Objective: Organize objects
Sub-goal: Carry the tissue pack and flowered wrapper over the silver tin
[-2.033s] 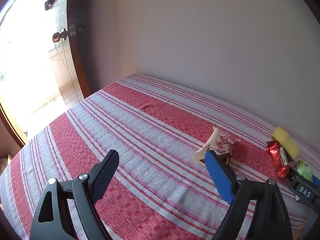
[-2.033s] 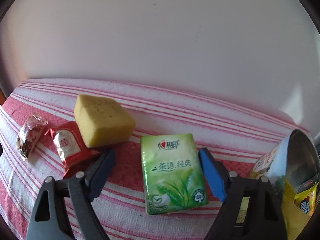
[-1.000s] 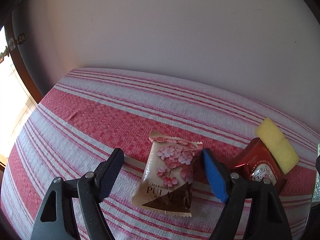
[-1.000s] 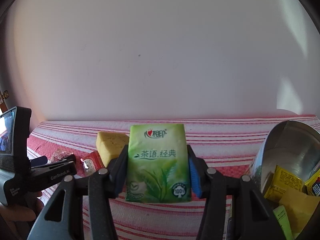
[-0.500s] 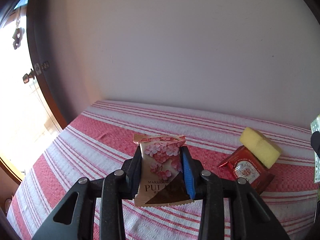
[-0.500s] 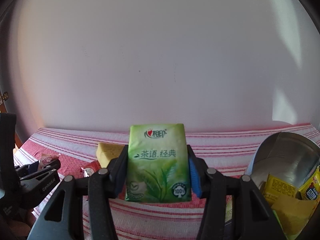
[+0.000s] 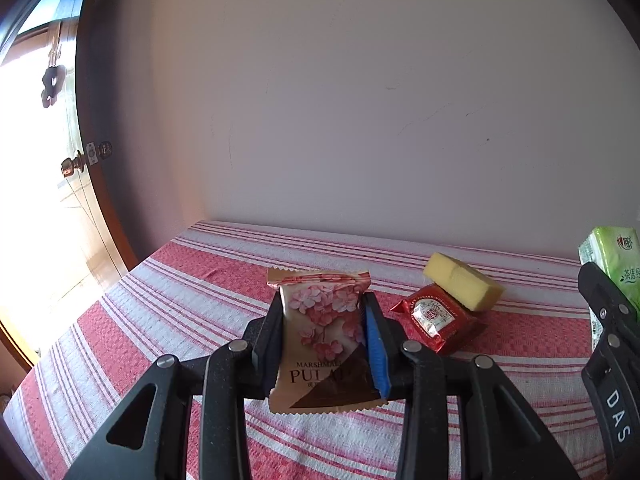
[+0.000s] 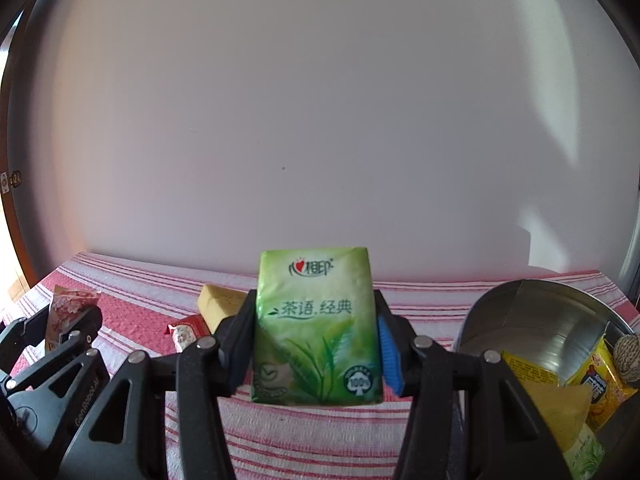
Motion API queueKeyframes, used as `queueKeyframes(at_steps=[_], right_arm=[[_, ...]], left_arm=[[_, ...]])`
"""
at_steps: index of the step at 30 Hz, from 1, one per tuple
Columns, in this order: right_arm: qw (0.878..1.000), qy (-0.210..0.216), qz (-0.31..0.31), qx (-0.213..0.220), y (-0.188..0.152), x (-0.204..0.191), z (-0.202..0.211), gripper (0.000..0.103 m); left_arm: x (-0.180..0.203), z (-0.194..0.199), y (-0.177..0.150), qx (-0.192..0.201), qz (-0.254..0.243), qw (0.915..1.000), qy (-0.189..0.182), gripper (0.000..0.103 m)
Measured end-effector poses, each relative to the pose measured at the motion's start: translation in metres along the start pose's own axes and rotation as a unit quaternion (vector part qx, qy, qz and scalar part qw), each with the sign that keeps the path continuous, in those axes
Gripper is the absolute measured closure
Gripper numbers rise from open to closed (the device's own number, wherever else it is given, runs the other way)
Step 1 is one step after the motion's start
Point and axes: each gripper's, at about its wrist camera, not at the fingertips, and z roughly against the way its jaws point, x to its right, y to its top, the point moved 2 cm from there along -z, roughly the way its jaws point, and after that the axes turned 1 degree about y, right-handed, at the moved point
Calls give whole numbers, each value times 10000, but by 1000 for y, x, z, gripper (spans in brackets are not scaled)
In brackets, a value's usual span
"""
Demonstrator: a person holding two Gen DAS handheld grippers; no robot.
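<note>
- The pink flower snack pack (image 7: pixel 324 336) is up in the air, squeezed tight between the two pads of the left gripper (image 7: pixel 325 344).
- The left jaws closed in on the pack within the last second and now press on both of its sides.
- The green tissue pack (image 8: pixel 316 328) is held the same way by the right gripper (image 8: pixel 316 344), lifted above the cloth.
- Just beside the flower pack, lower down, a red candy pack (image 7: pixel 438 320) lies on the cloth, and a yellow sponge (image 7: pixel 462 286) leans on its back edge.
- To the right of the green pack stands a shiny metal tub (image 8: pixel 536 320) with yellow packs (image 8: pixel 600 376) and a ball of string (image 8: pixel 628 358) inside.
- All of this sits over a table with a red and white striped cloth (image 7: pixel 168 312).
- A plain pale wall (image 7: pixel 360 100) stands behind the table.
- At the far left, a brown door (image 7: pixel 86 152) with a round knob (image 7: pixel 71 166) stands by bright daylight.
- Two seconds ago both packs lay flat on the cloth, and both grippers were open.
- One second ago the green pack was already gripped, while the flower pack was on the cloth between open jaws.
- Now both packs are off the cloth, and the red pack and sponge lie where they did.
</note>
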Motion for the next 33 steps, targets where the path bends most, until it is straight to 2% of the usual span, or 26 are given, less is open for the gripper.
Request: queueKeyframes(at_steps=[5,11,17,26,33], right_arm=[[10000,24,29,34,-7,0,18,50],[10000,61,-20,-14,-13,3,34,50],[10000,75,-8,9,-17,6,41,50],[9999,103,3,37,-19,7,49,50],[9997,215,118,90,-21,-5,57,50]], left_arm=[[-1,8,-8,-4,39,10000,-41,64],[5,27,-17,185,-93,9998,45,64],[11,51,-23,473,-164,9987,53,64],[8,66,-31,498,-46,9987,-43,64],[19,81,-38,649,-193,9977,21,64]])
